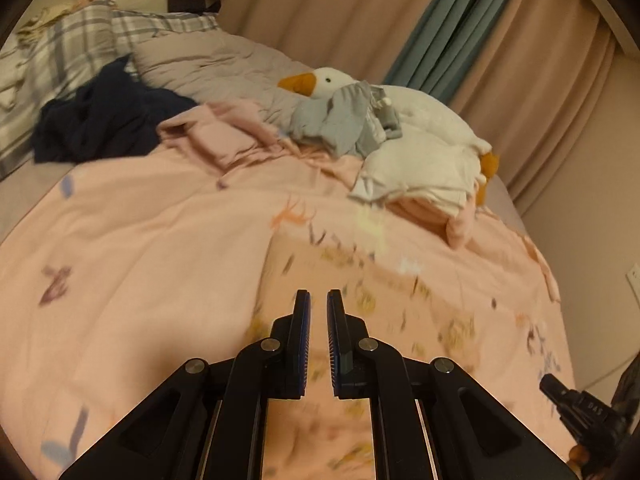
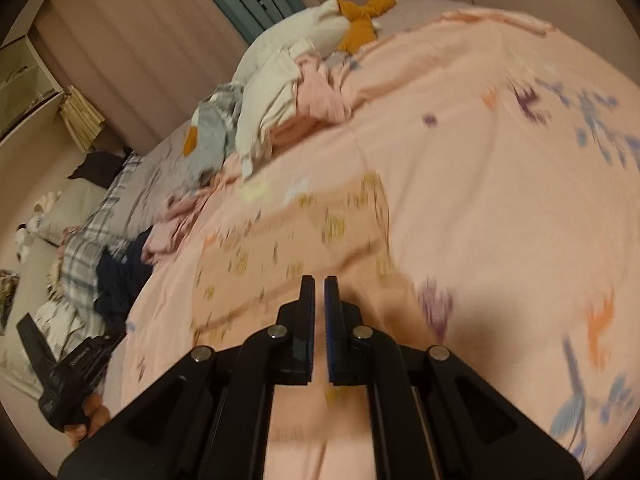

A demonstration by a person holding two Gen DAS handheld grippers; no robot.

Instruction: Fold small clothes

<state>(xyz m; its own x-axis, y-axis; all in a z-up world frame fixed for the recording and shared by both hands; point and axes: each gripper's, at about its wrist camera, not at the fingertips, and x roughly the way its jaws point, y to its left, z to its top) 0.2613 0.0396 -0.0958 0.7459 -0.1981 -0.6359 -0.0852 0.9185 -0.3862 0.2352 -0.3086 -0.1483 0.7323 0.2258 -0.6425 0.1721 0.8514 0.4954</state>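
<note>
Hovering over the bed, both grippers angled downward.
Left gripper (image 1: 319, 300) and right gripper (image 2: 319, 286) are clenched, nothing visibly pinched; small clothes (image 1: 224, 136) are heaped along the pink duvet's (image 1: 160, 240) far edge.

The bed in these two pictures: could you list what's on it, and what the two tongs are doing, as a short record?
surface: pink printed cover spread over the bed
soft toy: white goose at the far edge, by the curtains
clothes: navy garment, pink garment, grey garment on the goose, white garment
pillows: plaid pillow at the head
left tongs: nearly shut; whether they pinch cloth is unclear
right tongs: nearly shut, same doubt
image quality: blurred
</note>
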